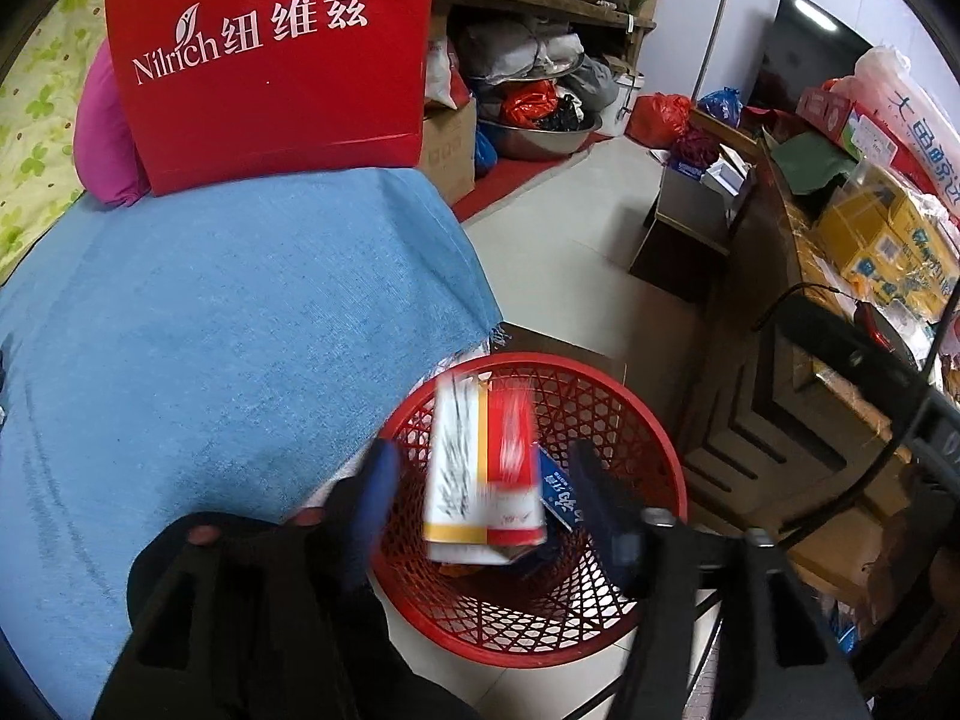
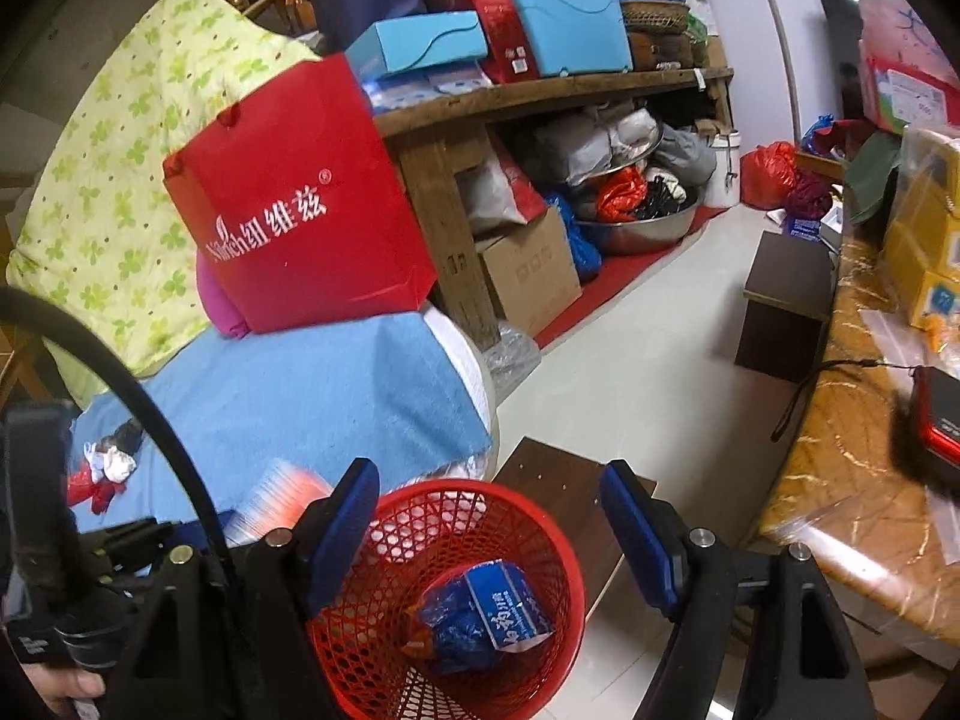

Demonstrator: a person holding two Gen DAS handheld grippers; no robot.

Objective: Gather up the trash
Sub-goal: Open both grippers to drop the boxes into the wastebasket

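Your left gripper [image 1: 480,504] hangs right over the red mesh basket [image 1: 636,420], jaws spread wide with gaps on both sides of the white, yellow and red box [image 1: 480,468]. The box is motion-blurred and sits between the fingers; you can't tell if either pad touches it. Its long axis runs away from you along the fingers, near end low over the basket's middle, far end up toward the far rim. Your right gripper [image 2: 489,534] also hovers above the basket [image 2: 540,522], jaws wide apart and holding nothing. Only the right view shows the basket's bottom clearly: a blue plastic packet [image 2: 480,618] lies there, white label band slanting across it. The left view catches just a blue edge of that packet [image 1: 555,489] beside the box. In the right view the box is only a blurred orange-white smear [image 2: 282,495] at the left. Just past the basket lies the bed's blue blanket [image 1: 240,330]; crumpled red and white scraps [image 2: 105,468] on it show only in the right view. Farther back a red Nilrich bag [image 1: 270,60] stands on the bed.
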